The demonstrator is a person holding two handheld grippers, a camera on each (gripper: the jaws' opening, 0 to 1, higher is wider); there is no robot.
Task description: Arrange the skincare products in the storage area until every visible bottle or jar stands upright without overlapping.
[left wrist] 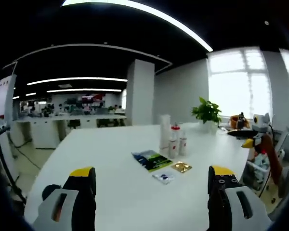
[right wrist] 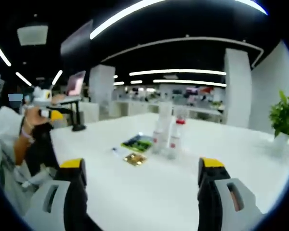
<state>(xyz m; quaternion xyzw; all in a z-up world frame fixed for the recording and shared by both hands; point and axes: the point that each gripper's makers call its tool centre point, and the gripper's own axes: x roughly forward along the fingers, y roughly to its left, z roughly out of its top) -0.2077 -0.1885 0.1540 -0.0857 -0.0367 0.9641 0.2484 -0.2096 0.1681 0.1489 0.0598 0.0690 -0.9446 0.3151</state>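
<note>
A small cluster of skincare bottles (left wrist: 172,138) stands upright at the middle of the white table (left wrist: 111,144): a tall white bottle (left wrist: 164,129), one with a red cap (left wrist: 175,138) and a shorter one (left wrist: 183,144). In the right gripper view the same bottles (right wrist: 167,134) stand close together. My left gripper (left wrist: 151,175) is open, well short of them, with nothing between its jaws. My right gripper (right wrist: 142,168) is open too, and holds nothing. The right gripper (left wrist: 253,137), held in a hand, shows at the table's right side. The left gripper (right wrist: 47,108) shows at the left of the right gripper view.
Flat packets lie in front of the bottles: a green and blue one (left wrist: 151,160), a gold sachet (left wrist: 181,167) and a small clear sachet (left wrist: 164,177). A potted plant (left wrist: 207,113) stands at the far right edge. A laptop on a stand (right wrist: 76,86) sits at the table's left.
</note>
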